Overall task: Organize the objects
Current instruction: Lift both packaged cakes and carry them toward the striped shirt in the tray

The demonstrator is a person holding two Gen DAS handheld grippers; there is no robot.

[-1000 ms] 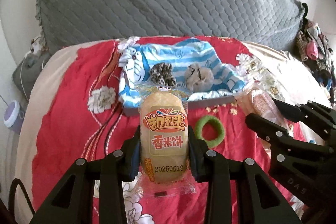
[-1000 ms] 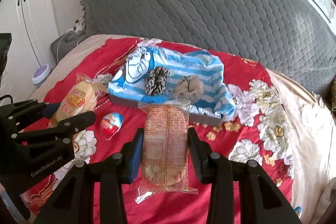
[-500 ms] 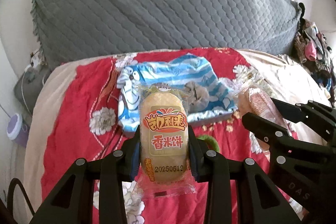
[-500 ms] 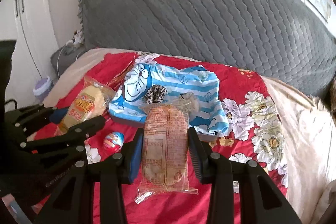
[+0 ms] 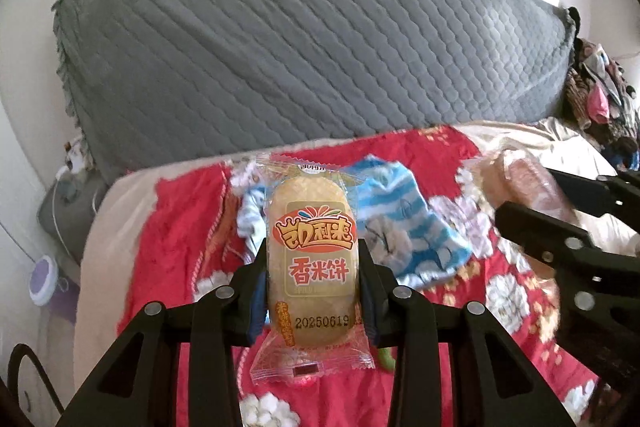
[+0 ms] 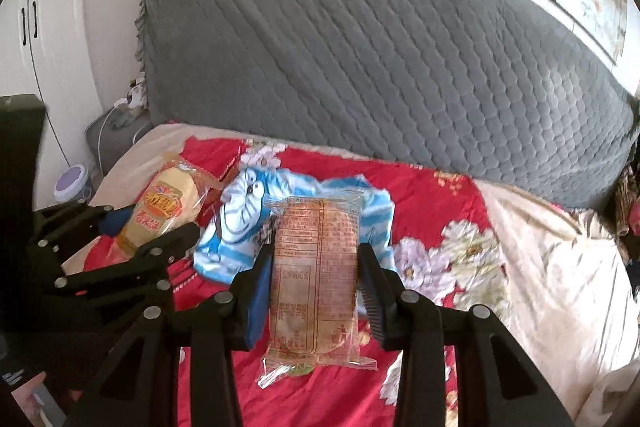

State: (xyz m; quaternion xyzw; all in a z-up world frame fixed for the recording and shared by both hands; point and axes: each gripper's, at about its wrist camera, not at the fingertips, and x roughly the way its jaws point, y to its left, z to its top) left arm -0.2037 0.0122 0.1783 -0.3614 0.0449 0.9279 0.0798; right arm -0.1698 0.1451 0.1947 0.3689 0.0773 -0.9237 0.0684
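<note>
The bed (image 6: 552, 279) wears a cream sheet with a red floral cover (image 6: 432, 203) spread over it, backed by a grey quilted headboard (image 6: 360, 59). On the red cover lies a blue-and-white striped cartoon cloth (image 6: 240, 223), partly hidden; what sits beneath it cannot be told.

Grey quilted headboard cover (image 5: 312, 59) spans the back. Red floral bedspread (image 6: 432, 211) lies over a cream sheet (image 6: 560, 267). White wardrobe doors (image 6: 24, 39) at left; lilac-lidded tub (image 6: 72, 183) on the floor; clothing heap (image 5: 600, 99) far right
</note>
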